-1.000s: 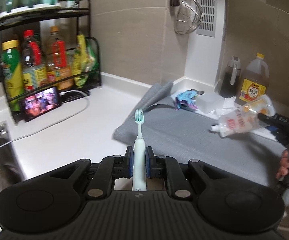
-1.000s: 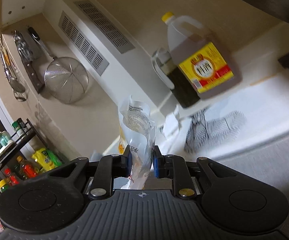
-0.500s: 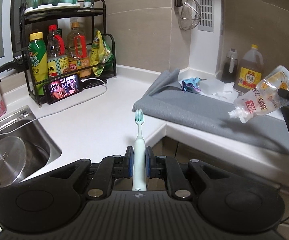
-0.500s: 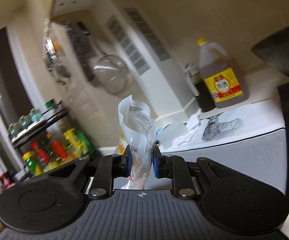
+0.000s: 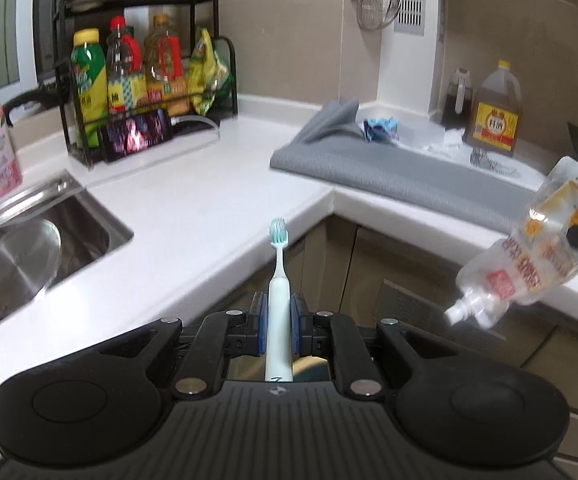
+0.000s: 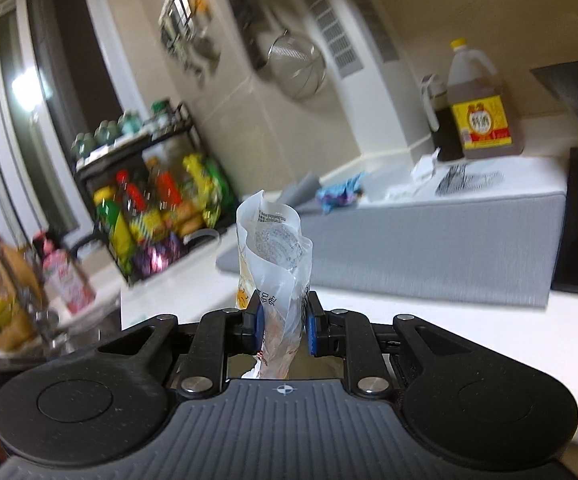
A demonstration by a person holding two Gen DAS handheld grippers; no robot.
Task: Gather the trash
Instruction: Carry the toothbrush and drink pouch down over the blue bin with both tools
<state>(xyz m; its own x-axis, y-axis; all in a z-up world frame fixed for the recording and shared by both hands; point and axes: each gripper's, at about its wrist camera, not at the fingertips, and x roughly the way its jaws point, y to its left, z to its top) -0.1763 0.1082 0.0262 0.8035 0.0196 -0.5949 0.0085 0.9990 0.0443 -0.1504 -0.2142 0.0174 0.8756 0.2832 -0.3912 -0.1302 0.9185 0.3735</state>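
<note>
The left gripper (image 5: 279,316) tilts downward over the white counter (image 5: 193,216) edge, its jaws clamped on a toothbrush (image 5: 278,300) standing upright. The right gripper (image 6: 283,320) squeezes an empty spouted pouch (image 6: 275,264), in the air before the counter.

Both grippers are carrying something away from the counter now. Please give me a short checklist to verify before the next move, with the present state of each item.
1. Left gripper shut on the toothbrush: ok, both pads press its handle.
2. Toothbrush straight in the grip: ok, it stands upright, bristles at the far end.
3. Right gripper shut on the spout pouch: ok, the crumpled pouch is pinched between the pads.
4. Pouch not leaking: cannot tell; its spout hangs downward and the picture is blurred.
5. Trash bin in view: not ok, no bin shows in either view.
6. Trash left on the grey mat: not ok, a blue wrapper lies there.
</note>
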